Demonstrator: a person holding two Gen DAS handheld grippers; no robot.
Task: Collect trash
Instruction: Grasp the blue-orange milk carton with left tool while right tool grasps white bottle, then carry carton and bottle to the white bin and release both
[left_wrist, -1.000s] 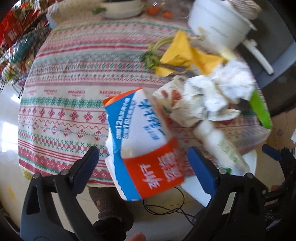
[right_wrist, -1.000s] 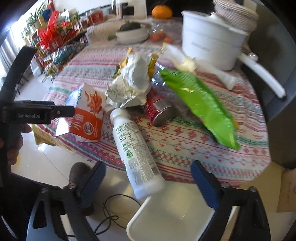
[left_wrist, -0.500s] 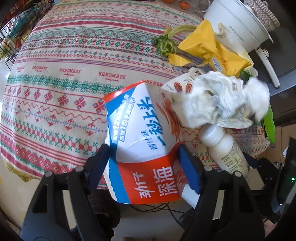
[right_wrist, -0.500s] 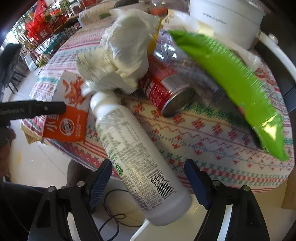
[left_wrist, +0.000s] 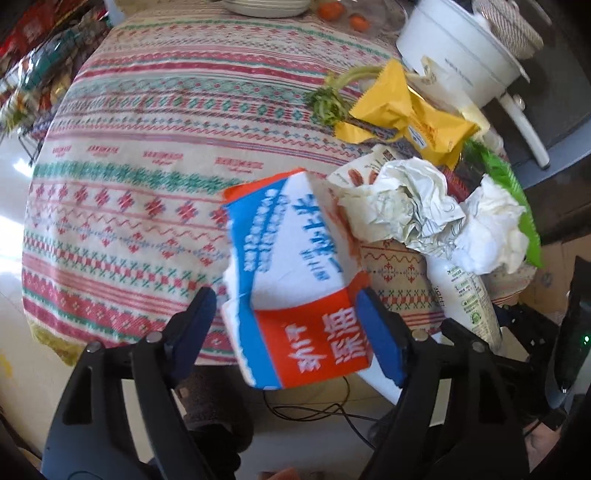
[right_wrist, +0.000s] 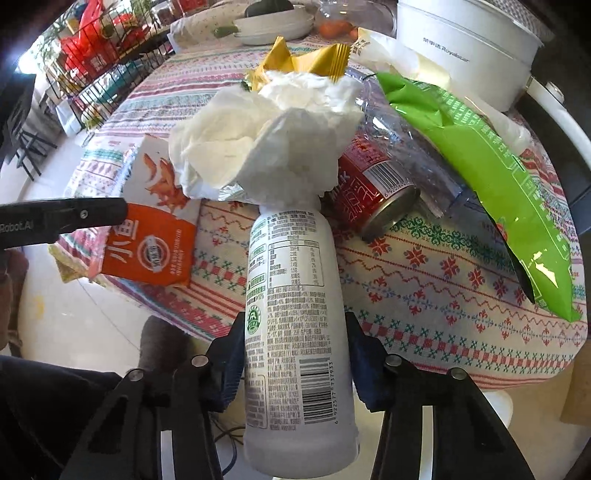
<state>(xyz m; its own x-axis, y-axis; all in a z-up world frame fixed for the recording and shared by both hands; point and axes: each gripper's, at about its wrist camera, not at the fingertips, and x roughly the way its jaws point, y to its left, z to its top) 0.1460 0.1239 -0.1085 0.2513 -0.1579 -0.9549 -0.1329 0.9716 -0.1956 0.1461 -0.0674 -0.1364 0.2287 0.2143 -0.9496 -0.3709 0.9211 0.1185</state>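
Left wrist view: my left tool (left_wrist: 286, 325) straddled the lower end of a blue, white and orange carton (left_wrist: 295, 284), which lay tilted over the near edge of the bench (left_wrist: 147, 184) at lower centre. Its jaws were opening; the right pad (left_wrist: 380, 339) lay against the carton's side, while the left pad (left_wrist: 194, 325) stood just clear of it, so I read the tool as apart around the carton, not clamped. To the right of the carton sat crumpled paper (left_wrist: 424, 206), and above that a yellow wrapper (left_wrist: 402, 110) at upper right.

Right wrist view: my right tool (right_wrist: 295, 358) bracketed a white plastic bottle (right_wrist: 295, 325) at lower centre, its base toward the camera and overhanging the bench edge. Its jaws were closing, and both pads touched the bottle's sides. A crumpled white tissue (right_wrist: 266, 136) covered the bottle's far end. A red can (right_wrist: 373, 192) lay just to the right, a green bag (right_wrist: 480, 177) further right, and a white pot (right_wrist: 465, 44) at upper right.
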